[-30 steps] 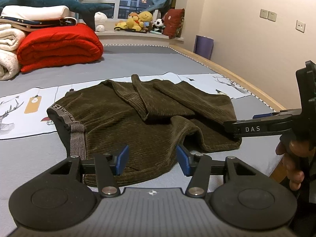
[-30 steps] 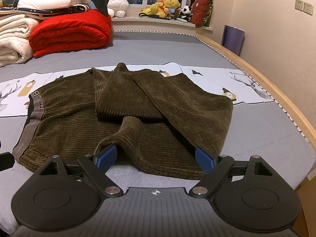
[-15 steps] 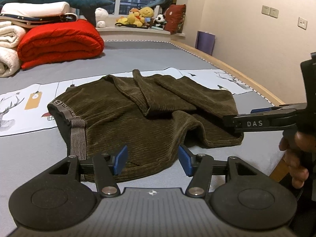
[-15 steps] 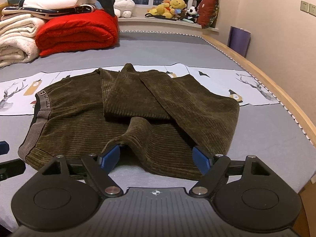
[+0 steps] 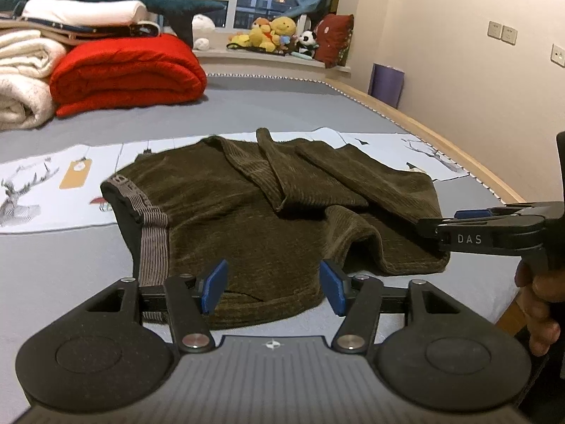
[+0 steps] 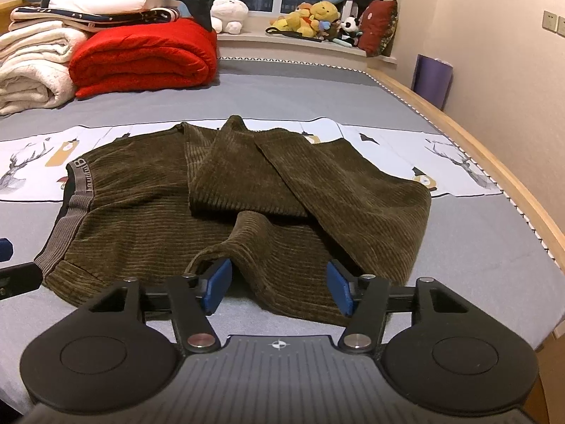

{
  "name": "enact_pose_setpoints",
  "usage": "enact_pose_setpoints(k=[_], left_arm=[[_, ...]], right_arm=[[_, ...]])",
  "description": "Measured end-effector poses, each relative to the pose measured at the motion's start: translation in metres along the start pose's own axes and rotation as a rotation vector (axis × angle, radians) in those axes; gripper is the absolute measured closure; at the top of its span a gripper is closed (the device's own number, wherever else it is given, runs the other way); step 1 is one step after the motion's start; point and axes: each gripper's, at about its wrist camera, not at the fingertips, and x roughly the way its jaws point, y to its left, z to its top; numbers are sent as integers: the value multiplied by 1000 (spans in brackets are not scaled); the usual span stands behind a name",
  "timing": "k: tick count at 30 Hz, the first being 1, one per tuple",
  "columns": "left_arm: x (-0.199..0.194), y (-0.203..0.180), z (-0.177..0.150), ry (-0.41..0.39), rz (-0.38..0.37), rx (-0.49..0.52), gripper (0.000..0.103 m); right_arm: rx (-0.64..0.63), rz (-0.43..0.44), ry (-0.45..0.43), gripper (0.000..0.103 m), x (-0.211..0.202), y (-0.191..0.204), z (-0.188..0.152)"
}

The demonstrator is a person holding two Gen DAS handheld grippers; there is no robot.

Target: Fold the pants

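I have the pants [image 6: 226,212] lying partly folded near the bed's [image 6: 476,265] front right corner. My right hand-held gripper [image 6: 279,288] has just been narrowing, pads apart around the raised fold. My left hand-held gripper [image 5: 272,288] has just been widening over the near hem, gripping nothing. Next I must clamp both and carry the hem across. Only the left view shows my hand [image 5: 540,311].

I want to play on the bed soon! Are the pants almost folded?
Partly. The brown pants already have their legs folded back across the top. Now both grippers sit at the near edge: the left gripper opening, the right gripper closing around a raised fold, neither pinching yet. Lifting that edge over and flattening it is probably left.
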Motion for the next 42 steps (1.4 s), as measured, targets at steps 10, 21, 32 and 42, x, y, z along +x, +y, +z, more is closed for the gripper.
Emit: enact_pose_setpoints(k=[10, 21, 32, 42], left_arm=[[1, 1, 0, 15, -19, 11, 37], [2, 4, 1, 17, -47, -1, 41], [23, 84, 71, 72, -49, 156, 91], [135, 210, 59, 320, -25, -367, 79]], right_arm=[[-2, 16, -1, 45, -1, 1, 0], [-24, 2, -12, 48, 1, 7, 1], [90, 47, -75, 54, -7, -9, 12], [82, 134, -46, 53, 8, -6, 21]])
